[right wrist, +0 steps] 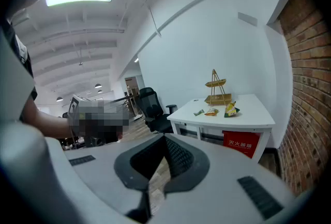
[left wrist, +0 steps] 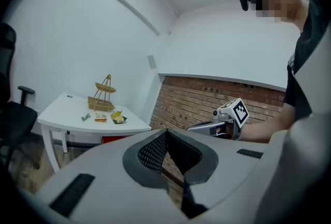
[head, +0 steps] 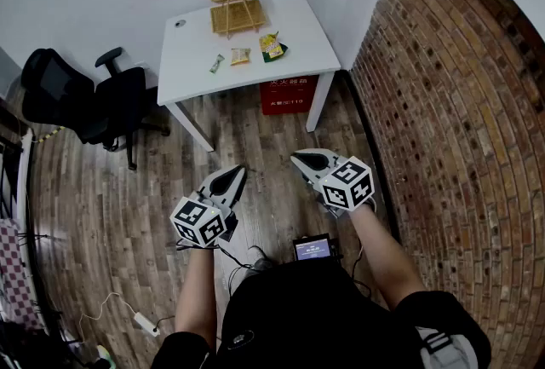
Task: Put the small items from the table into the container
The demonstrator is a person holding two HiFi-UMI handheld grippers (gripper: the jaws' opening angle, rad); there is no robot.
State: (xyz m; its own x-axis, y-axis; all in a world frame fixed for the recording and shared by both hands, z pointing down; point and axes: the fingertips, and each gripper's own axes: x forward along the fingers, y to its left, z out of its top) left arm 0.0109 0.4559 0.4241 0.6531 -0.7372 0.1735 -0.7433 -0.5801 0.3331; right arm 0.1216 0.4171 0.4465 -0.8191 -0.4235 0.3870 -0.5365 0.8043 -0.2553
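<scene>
Three small items lie in a loose row on the white rectangular surface (head: 192, 60). They are a small green wrapper (head: 217, 63), a tan-orange snack packet (head: 240, 56) just right of it, and a yellow-green crinkly packet (head: 272, 46) further right. The container is a two-tier woven bamboo basket stand (head: 236, 9). It stands upright at the back of the surface by the white wall, just behind the items and not touching them. A small dark round object (head: 180, 22) sits at the back left corner, too small to identify.

The left claw (head: 238, 172) and right claw (head: 296, 157) are both well apart from the items. They are held side by side over the wooden plank floor (head: 128, 214) in front of the surface, tips aimed roughly toward it. In the left gripper view the left claw's jaws are pressed together with nothing between them, and the items show far off to its left. In the right gripper view the right claw's jaws are also pressed together and empty, with the items and basket far ahead, up and to the right.

A red box with white lettering (head: 288, 94) sits under the surface. A black office chair (head: 85, 99) stands to its left and a red brick wall (head: 443, 103) runs along the right. A small device with a lit screen (head: 313, 249) sits at the person's waist.
</scene>
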